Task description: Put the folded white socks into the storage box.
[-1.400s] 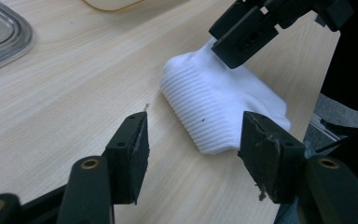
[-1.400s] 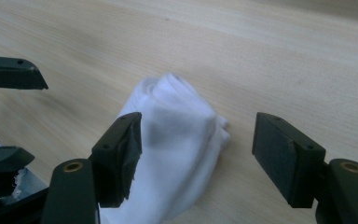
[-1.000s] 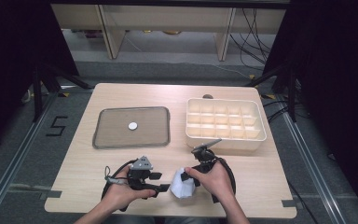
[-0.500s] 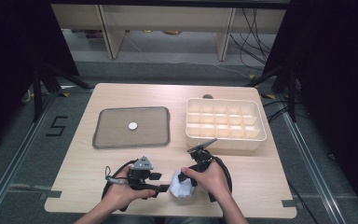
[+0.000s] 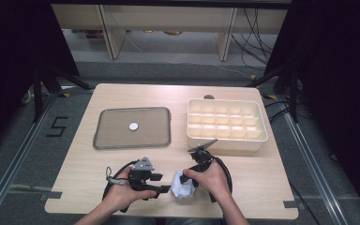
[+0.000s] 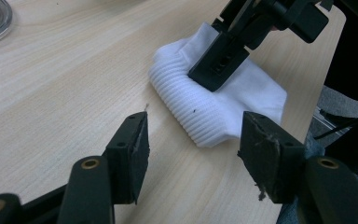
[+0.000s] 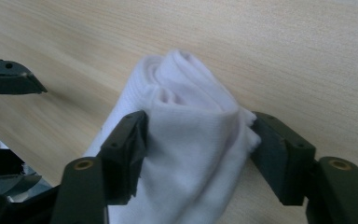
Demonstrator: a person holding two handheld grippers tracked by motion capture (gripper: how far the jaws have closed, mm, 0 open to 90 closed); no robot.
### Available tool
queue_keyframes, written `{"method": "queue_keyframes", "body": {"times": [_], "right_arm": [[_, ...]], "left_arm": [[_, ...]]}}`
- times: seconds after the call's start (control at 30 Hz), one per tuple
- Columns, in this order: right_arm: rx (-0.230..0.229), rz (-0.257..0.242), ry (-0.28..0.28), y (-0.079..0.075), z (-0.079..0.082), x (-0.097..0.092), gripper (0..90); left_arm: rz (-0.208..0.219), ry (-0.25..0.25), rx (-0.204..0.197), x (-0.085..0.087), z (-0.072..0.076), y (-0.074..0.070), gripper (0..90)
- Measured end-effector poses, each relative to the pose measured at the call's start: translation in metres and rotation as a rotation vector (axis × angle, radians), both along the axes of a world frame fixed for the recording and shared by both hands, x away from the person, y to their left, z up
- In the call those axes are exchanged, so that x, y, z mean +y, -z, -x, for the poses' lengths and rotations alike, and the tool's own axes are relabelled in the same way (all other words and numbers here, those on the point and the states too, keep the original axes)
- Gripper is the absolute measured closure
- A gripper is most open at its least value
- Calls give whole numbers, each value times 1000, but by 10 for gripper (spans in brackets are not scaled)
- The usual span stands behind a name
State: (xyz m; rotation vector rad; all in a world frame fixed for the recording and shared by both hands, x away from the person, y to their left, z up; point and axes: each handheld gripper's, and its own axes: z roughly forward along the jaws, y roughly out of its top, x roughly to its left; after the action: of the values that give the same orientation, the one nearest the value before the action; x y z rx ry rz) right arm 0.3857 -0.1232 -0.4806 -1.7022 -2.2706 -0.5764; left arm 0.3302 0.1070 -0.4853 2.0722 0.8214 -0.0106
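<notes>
Wooden table (image 5: pixel 122 164), white sock (image 7: pixel 186 140) squeezed between right gripper (image 7: pixel 198 135) fingers (image 7: pixel 126 140).

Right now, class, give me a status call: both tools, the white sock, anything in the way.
Right tool closing on white sock, pads pressing. Left tool open, empty, beside it. Sock on table near front edge. Nothing in the way.

The sock (image 6: pixel 214 105) is white with a ribbed cuff; both grippers have black jaws; the table (image 5: pixel 122 93) is pale wood-grain; the tray (image 5: pixel 161 140) is grey; the divided box (image 5: pixel 225 140) is cream.
</notes>
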Motion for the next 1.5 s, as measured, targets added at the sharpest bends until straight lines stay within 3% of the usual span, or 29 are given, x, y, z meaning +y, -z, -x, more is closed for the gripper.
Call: {"method": "queue_keyframes", "body": {"times": [0.07,0.17,0.2,0.23,0.27,0.33,0.47,0.5,0.57,0.7,0.73,0.77,0.9,0.93,1.0,1.03,1.07,1.1,1.13,1.27,1.33,1.5], "right_arm": [[24,1,-17,-1,-2,-1,444],[10,-4,-22,0,-3,-2,492],[-5,-14,-48,3,-5,-4,526],[31,-17,-29,3,-5,-4,540],[5,-38,-44,7,-6,-6,552],[28,-36,-38,6,-6,-6,574],[30,-22,-59,6,-7,-7,604],[15,-56,-70,9,-7,-9,613],[29,-36,-66,8,-7,-9,630],[16,-53,-72,7,-5,-9,660],[-7,-31,-100,5,-4,-8,670],[-28,-50,-121,6,-5,-9,673],[-40,-55,-132,5,-3,-9,678],[-21,-50,-117,4,-2,-9,679],[-74,-72,-150,3,-1,-9,682],[-74,-72,-150,3,-1,-9,682],[-116,-51,-178,1,0,-9,683],[-116,-51,-178,1,0,-9,683],[-157,-42,-160,-4,4,-7,683],[-188,-48,-138,-11,6,-8,683],[-243,-75,-134,-19,7,-11,683],[-297,-73,-112,-27,8,-16,683]], "left_arm": [[-4,5,-3,0,0,0,420],[-4,6,-2,0,0,0,420],[-5,4,-3,0,0,0,420],[-5,5,-1,0,0,1,420],[-5,5,-1,0,0,1,420],[-6,7,0,0,0,1,420],[-1,0,-1,0,0,1,420],[-7,6,-5,1,0,1,420],[-7,0,-7,2,0,0,420],[-8,-17,-21,5,-1,-1,413],[-16,-18,-25,6,-1,-2,410],[-23,-29,-37,8,-1,-3,408],[-16,-36,-40,11,-2,-2,405],[-12,-37,-37,12,-2,-1,405],[-23,-35,-38,14,-1,0,402],[-23,-35,-38,14,-1,0,402],[-18,-36,-37,14,-1,0,401],[-17,-40,-37,15,0,0,401],[-15,-46,-40,17,0,0,400],[-14,-59,-44,22,0,1,400],[-12,-67,-49,26,0,1,398],[-5,-103,-59,36,0,1,395]]}}
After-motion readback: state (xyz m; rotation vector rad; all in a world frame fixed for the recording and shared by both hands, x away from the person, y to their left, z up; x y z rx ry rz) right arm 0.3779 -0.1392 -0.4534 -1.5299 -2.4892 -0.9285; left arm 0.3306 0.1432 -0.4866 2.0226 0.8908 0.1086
